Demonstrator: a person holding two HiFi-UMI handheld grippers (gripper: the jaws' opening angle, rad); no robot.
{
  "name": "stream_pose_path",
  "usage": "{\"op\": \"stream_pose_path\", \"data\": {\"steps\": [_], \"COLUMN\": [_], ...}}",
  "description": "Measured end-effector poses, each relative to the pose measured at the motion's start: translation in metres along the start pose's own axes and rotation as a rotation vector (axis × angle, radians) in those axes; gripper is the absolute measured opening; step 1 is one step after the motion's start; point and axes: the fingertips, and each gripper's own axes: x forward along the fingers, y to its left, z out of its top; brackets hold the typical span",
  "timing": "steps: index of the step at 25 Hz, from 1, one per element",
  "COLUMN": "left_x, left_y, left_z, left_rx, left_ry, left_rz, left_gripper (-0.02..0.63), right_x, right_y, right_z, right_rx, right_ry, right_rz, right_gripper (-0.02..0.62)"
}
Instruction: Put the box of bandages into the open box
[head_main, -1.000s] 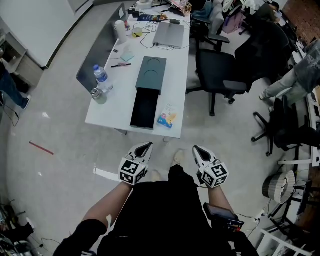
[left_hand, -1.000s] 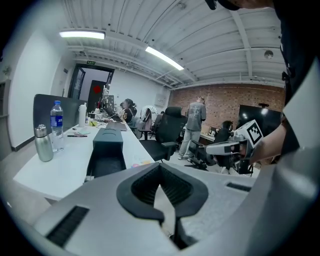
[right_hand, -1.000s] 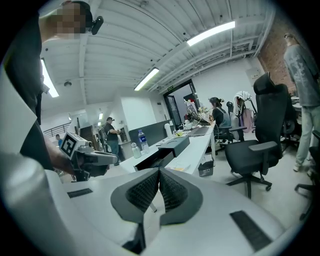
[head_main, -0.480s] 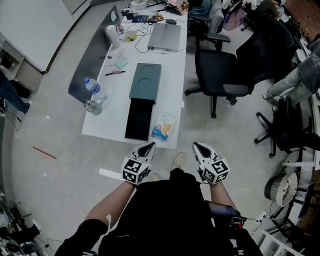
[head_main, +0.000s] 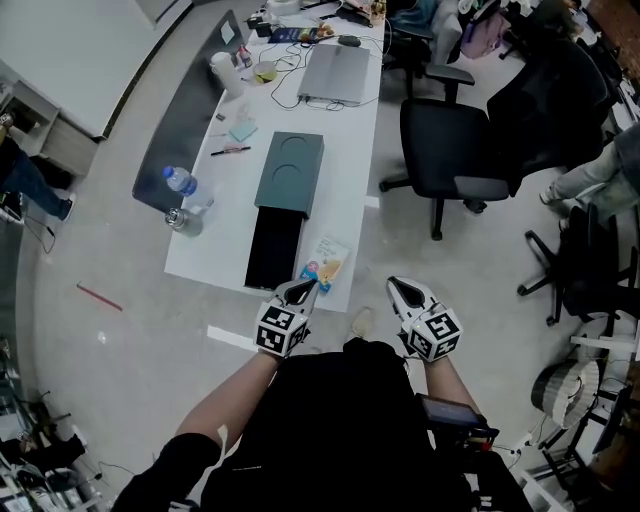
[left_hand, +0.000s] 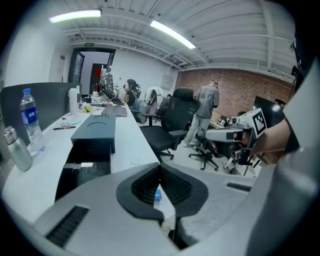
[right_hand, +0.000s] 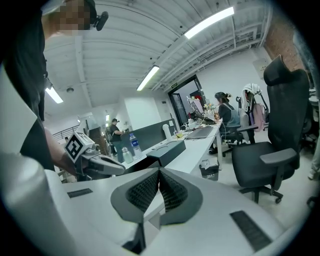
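Bandage box (head_main: 326, 258) sits at table (head_main: 346, 195) edge beside open box (head_main: 272, 248); left tongs (head_main: 306, 288), right tongs (head_main: 397, 286) both closed.

Likely open-plan office: long desk (head_main: 347, 200), laptop (head_main: 338, 72), swivel chairs (head_main: 452, 150), ceiling strip lights (left_hand: 172, 34).

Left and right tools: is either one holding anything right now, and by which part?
Nothing is held. The left tool and right tool are both shut and empty; the small colourful box of bandages lies free on the long white table.
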Motion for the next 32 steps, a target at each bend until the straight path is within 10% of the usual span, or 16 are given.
{"op": "stream_pose_path", "data": {"steps": [21, 32], "left_x": [0.075, 0.091], "left_y": [0.030, 0.046], "left_z": [-0.019, -0.032], "left_rx": [0.003, 0.041], "left_ry": [0.306, 0.494], "left_rz": [0.136, 0.189], "left_gripper": [0.069, 0.331], "right_x": [0.040, 0.042], "right_y": [-0.056, -0.079], "right_z": [0.003, -0.001], "right_rx": [0.037, 0.079], "right_ry": [0.059, 0.072], "right_rz": [0.157, 0.149], "right_gripper": [0.026, 0.026]}}
